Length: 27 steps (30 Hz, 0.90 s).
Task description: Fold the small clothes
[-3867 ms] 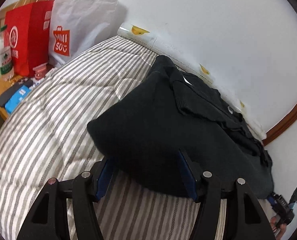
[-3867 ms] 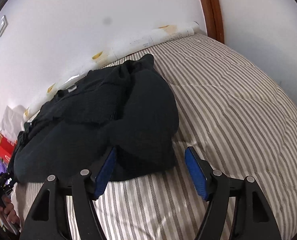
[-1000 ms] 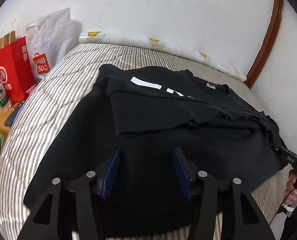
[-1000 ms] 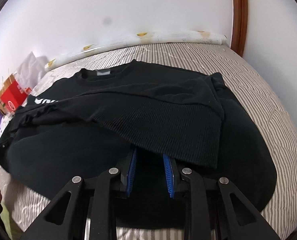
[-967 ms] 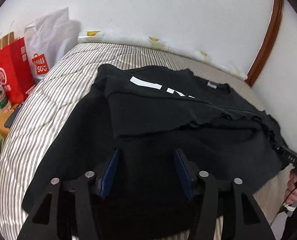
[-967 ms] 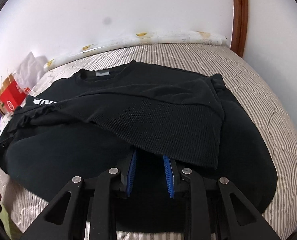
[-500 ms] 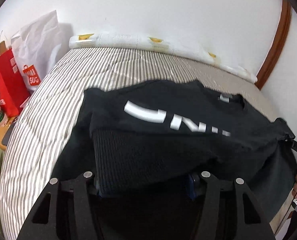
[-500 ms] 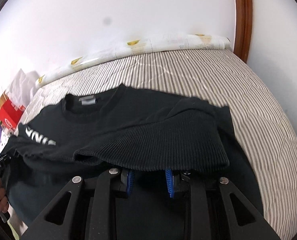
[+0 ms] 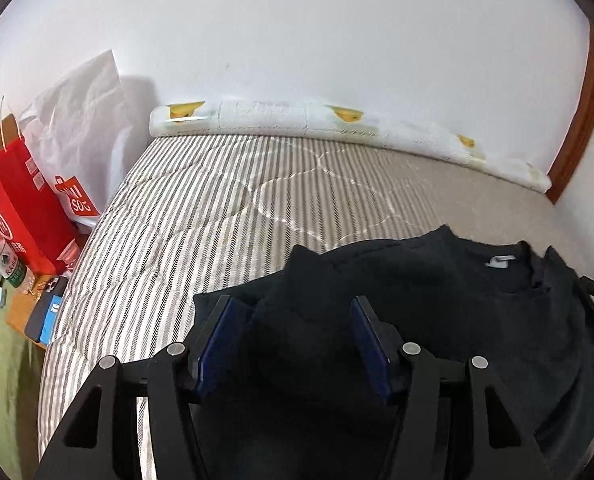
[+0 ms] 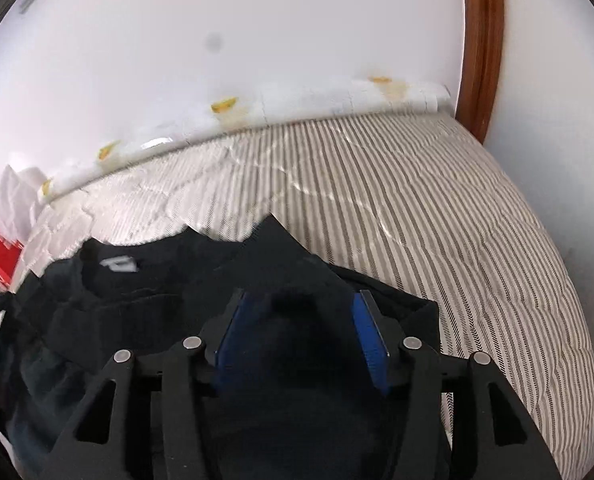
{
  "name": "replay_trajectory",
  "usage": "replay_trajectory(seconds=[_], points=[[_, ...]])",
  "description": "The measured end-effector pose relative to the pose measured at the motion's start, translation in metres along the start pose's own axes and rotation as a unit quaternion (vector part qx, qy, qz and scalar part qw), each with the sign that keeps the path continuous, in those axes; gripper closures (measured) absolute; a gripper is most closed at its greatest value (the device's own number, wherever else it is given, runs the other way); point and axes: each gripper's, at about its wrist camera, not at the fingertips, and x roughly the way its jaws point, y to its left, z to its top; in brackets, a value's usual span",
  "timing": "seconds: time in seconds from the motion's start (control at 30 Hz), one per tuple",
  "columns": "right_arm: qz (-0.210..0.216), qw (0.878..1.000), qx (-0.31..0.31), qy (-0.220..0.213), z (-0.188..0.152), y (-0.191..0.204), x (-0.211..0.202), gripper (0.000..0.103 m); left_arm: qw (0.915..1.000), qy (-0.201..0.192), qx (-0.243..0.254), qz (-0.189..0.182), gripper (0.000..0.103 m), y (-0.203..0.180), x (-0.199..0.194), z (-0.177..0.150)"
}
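Note:
A black sweater (image 9: 457, 300) lies on the striped bed (image 9: 237, 200), its near part folded up toward the collar, whose grey label (image 9: 501, 261) shows. My left gripper (image 9: 291, 308) is shut on a thick wad of this fabric that fills the gap between its blue pads (image 9: 217, 336). In the right wrist view the sweater (image 10: 137, 320) covers the bed (image 10: 437, 220) at lower left. The jaws of my right gripper (image 10: 301, 300) are opening, with a slack mound of fabric between its blue pads (image 10: 371, 340), which no longer press on it.
A rolled white pad (image 9: 297, 116) runs along the wall at the bed's far edge. A red bag (image 9: 13, 200) and a white bag (image 9: 81, 120) stand left of the bed, beside a low table (image 9: 21, 316) with a phone. A wooden door frame (image 10: 481, 40) rises at right.
Both grippers carried the sweater's near part away from me toward the collar, covering the white lettering. The right gripper's pads, close together before, now stand well apart.

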Motion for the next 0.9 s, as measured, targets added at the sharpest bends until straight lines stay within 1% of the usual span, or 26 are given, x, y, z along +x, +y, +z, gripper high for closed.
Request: replay_trajectory(seconds=[0.1,0.2,0.23,0.27,0.3,0.33,0.37,0.4,0.43,0.47,0.5,0.57,0.63,0.7,0.77,0.8,0.83,0.9], points=[[0.001,1.000,0.002,0.017,-0.001,-0.005,0.014,0.049,0.9999,0.008,0.003,0.008,0.046,0.003,0.013,0.000],[0.000,1.000,-0.002,0.024,0.000,-0.006,0.024,0.049,0.9998,0.015,0.008,0.012,0.048,0.003,0.025,0.001],[-0.002,1.000,-0.008,0.023,0.001,-0.004,0.026,0.049,0.9998,0.018,0.009,0.009,0.055,0.003,0.029,0.001],[-0.004,1.000,-0.015,0.020,0.001,-0.002,0.028,0.049,0.9997,0.021,0.009,0.005,0.059,0.002,0.030,0.000],[-0.006,1.000,-0.019,0.019,0.000,-0.001,0.028,0.053,0.9997,0.023,0.009,-0.002,0.066,0.001,0.032,0.000],[-0.002,1.000,-0.025,0.016,0.000,0.000,0.029,0.069,0.9998,0.019,0.009,0.005,0.075,0.001,0.032,-0.001],[0.006,1.000,-0.027,0.015,-0.001,0.001,0.029,0.081,0.9998,0.013,0.007,0.014,0.084,0.002,0.031,-0.001],[0.012,0.999,-0.028,0.010,-0.001,0.001,0.027,0.092,0.9999,0.008,0.001,0.011,0.089,0.006,0.029,-0.001],[0.015,1.000,-0.027,0.003,-0.002,-0.001,0.024,0.094,0.9999,0.004,-0.009,0.001,0.091,0.010,0.026,-0.001],[0.021,1.000,-0.022,-0.003,-0.001,-0.003,0.022,0.094,0.9997,-0.002,-0.024,-0.006,0.091,0.017,0.022,-0.001],[0.029,0.999,-0.008,-0.019,-0.001,-0.010,0.014,0.095,0.9993,-0.008,-0.036,-0.010,0.092,0.022,0.019,-0.001],[0.033,0.999,0.013,-0.034,-0.002,-0.021,0.008,0.095,0.9987,-0.014,-0.048,-0.012,0.092,0.028,0.015,-0.004],[0.029,0.999,0.026,-0.025,-0.004,-0.027,0.015,0.095,0.9984,-0.015,-0.052,-0.018,0.092,0.031,0.014,-0.005],[0.008,1.000,0.018,0.003,-0.006,-0.022,0.032,0.094,0.9985,-0.008,-0.052,-0.016,0.092,0.029,0.017,-0.005],[-0.008,1.000,0.008,0.006,-0.002,-0.019,0.033,0.092,0.9986,-0.002,-0.050,-0.013,0.091,0.028,0.019,-0.004],[-0.014,1.000,0.004,0.005,-0.002,-0.017,0.031,0.089,0.9986,0.000,-0.051,-0.013,0.087,0.028,0.019,-0.004],[-0.025,1.000,0.000,0.004,-0.002,-0.015,0.028,0.084,0.9984,0.004,-0.054,-0.015,0.086,0.029,0.018,-0.005],[-0.039,0.999,-0.001,0.005,-0.005,-0.013,0.021,0.081,0.9978,0.011,-0.061,-0.024,0.085,0.032,0.017,-0.005]])
